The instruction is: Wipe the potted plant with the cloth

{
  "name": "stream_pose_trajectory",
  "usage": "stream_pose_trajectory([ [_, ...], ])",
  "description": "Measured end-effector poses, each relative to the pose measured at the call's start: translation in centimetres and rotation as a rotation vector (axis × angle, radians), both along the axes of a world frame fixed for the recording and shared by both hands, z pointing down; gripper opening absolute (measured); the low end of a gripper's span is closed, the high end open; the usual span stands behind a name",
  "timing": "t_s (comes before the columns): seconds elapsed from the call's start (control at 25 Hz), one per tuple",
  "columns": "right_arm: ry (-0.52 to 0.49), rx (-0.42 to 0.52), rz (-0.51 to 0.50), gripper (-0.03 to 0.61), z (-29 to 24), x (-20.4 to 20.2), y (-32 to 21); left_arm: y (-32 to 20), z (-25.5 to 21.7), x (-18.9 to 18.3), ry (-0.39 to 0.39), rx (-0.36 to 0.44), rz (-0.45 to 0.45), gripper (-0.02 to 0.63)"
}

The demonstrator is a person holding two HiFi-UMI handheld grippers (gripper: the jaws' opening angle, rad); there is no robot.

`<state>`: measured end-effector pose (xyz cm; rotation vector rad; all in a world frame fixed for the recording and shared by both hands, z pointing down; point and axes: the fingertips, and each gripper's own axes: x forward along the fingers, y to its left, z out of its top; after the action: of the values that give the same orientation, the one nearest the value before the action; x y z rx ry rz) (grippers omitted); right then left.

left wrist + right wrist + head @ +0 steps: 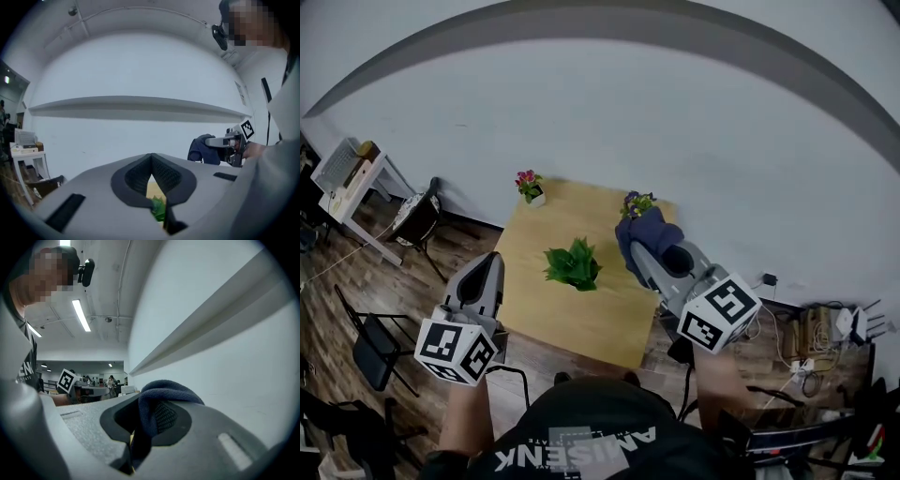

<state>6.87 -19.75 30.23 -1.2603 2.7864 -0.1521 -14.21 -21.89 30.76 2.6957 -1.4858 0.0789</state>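
A green leafy potted plant (pixel 573 264) stands in the middle of the small wooden table (pixel 581 314). My right gripper (pixel 645 253) hovers over the table's right side, shut on a dark blue cloth (pixel 648 232) that bunches out of its jaws. In the right gripper view the cloth (pixel 161 397) fills the gap between the pads. My left gripper (pixel 486 264) is at the table's left edge, apart from the plant, shut with nothing held. In the left gripper view the closed jaws meet, and green leaves (pixel 158 208) show beyond them. The right gripper and its cloth (pixel 201 149) appear there too.
A pink-flowered pot (pixel 529 186) stands at the table's far left corner and a purple-flowered pot (pixel 636 202) at the far right, just behind the cloth. A black chair (pixel 370 347), a white side table (pixel 352 178) and floor cables (pixel 820 333) flank the table.
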Motion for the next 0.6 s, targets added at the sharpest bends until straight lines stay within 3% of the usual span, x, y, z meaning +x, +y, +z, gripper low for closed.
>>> stream_pose_trajectory([
  [0.24,0.026,0.001,0.038,0.044,0.1,-0.2,-0.1,-0.6,0.3,0.4,-0.016,-0.014,-0.002,0.002],
  [0.4,0.034,0.002,0.046,0.044,0.0,-0.4,-0.1,-0.9,-0.2,0.4,0.014,-0.015,0.017,0.002],
  [0.6,0.026,-0.008,0.086,0.044,0.0,0.0,-0.3,-1.4,-0.3,0.4,-0.031,0.001,-0.005,0.002],
])
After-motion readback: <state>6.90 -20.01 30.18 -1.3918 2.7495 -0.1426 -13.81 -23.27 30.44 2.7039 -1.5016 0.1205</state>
